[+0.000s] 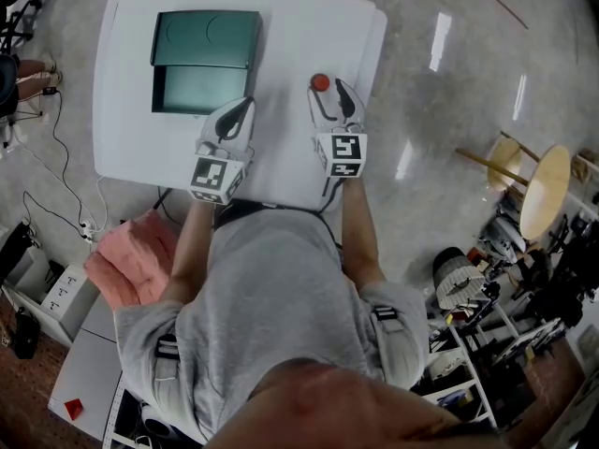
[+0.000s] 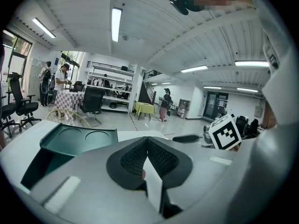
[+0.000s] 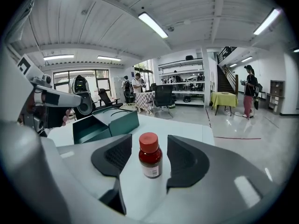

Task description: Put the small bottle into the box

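A small brown bottle (image 1: 320, 82) with a red cap stands upright on the white table (image 1: 299, 26), right of the box. In the right gripper view the bottle (image 3: 150, 157) sits between the two black pads of my right gripper (image 3: 149, 143), with a gap on each side, so the jaws are open and not pressing it. The dark green box (image 1: 206, 59) lies open at the table's back left, its lid folded back. My left gripper (image 1: 237, 108) hovers at the box's near right corner; its pads (image 2: 135, 155) meet at the tips with nothing between them. The box (image 2: 74, 141) shows left of them.
A round wooden stool (image 1: 543, 190) stands on the glossy floor to the right. Cluttered shelving (image 1: 487, 316) fills the lower right. Cables and a power strip (image 1: 65, 288) lie on the floor to the left. The table's near edge runs just behind both grippers.
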Demonstrator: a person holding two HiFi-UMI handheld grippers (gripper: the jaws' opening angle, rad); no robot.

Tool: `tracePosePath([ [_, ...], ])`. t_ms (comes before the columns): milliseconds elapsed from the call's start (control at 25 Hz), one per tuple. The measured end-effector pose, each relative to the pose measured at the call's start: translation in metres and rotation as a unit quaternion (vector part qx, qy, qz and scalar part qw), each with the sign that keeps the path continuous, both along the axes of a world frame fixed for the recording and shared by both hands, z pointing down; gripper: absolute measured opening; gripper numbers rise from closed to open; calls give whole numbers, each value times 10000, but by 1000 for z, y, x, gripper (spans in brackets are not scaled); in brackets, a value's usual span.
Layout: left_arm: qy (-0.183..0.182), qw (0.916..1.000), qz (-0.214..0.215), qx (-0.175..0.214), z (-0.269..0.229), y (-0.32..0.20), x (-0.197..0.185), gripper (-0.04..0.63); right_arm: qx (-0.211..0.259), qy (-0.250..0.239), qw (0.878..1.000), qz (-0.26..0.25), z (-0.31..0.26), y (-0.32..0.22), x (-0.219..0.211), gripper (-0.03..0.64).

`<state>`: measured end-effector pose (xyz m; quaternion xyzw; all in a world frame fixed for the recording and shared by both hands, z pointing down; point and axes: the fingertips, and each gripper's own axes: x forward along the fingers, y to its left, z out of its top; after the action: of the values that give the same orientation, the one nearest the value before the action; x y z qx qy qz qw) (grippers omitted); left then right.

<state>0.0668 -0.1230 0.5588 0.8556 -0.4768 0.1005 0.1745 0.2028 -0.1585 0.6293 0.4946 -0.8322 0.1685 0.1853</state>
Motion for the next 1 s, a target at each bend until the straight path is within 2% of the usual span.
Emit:
tracePosePath([
  [240,-15,10000,-46,-16,2,4,-6,12,-46,66,9999,97,5,-1,-1,215],
  [600,-14,9999,-123,21,-2,5,-15,12,-60,156,9997,195,9,-5,-2,144],
  [1000,-40,9997,-217,131,-11,11,-23,12,38,297,9993,217,2,-1,-1,132],
])
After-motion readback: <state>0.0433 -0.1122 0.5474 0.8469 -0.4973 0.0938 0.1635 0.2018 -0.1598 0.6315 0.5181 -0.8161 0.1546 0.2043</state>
